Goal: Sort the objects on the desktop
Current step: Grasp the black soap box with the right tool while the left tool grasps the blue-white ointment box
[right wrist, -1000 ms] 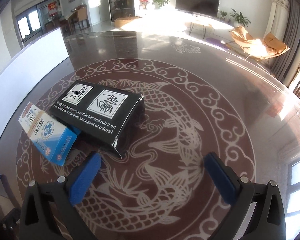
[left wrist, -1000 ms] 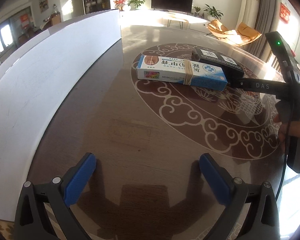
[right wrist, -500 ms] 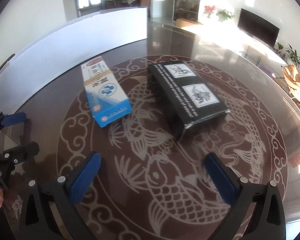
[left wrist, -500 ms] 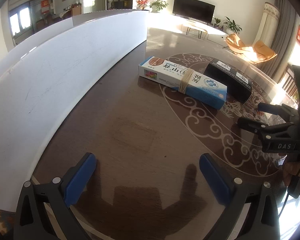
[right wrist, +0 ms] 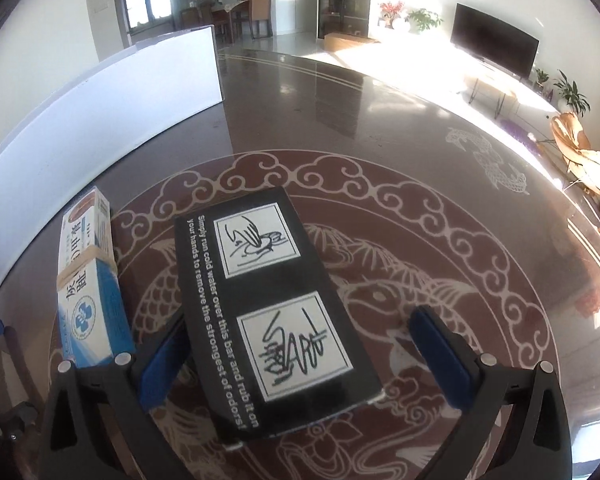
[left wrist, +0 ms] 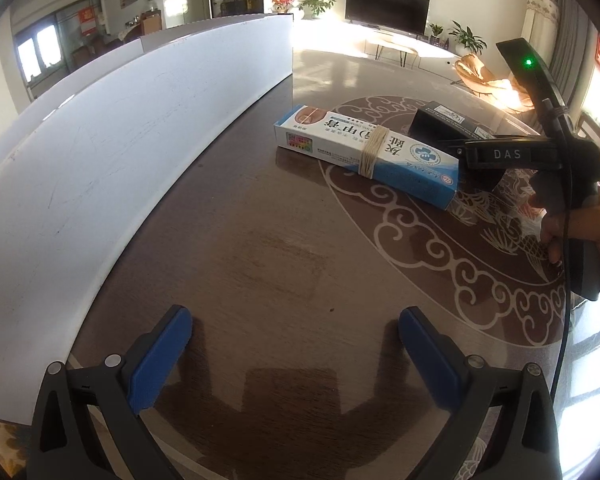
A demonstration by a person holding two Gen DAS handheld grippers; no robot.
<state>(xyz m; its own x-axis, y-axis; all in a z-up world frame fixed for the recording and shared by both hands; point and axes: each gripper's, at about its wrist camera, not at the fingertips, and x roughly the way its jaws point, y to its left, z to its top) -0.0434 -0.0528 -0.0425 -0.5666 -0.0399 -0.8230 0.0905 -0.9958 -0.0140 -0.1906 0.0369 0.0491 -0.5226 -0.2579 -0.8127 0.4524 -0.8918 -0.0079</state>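
Note:
A black box (right wrist: 276, 312) with two white picture labels lies flat on the round patterned table (right wrist: 420, 216). My right gripper (right wrist: 300, 344) is open and straddles the box's near end: the left pad (right wrist: 164, 352) is close to its side, the right pad (right wrist: 440, 348) stands apart. A blue-and-white carton (right wrist: 88, 280) bound with a rubber band lies just left of it. In the left wrist view the carton (left wrist: 364, 152) is ahead, with the black box (left wrist: 440, 120) behind it. My left gripper (left wrist: 294, 332) hangs open over bare table.
A long white board (left wrist: 120, 140) stands upright along the table's left side. The right tool's body (left wrist: 512, 156) and a person's hand (left wrist: 580, 232) fill the right of the left wrist view. A living room with a TV and chairs lies beyond.
The right gripper has moved forward onto the black box, which now lies between its fingers. The left gripper stayed low and open while its view swung slightly.

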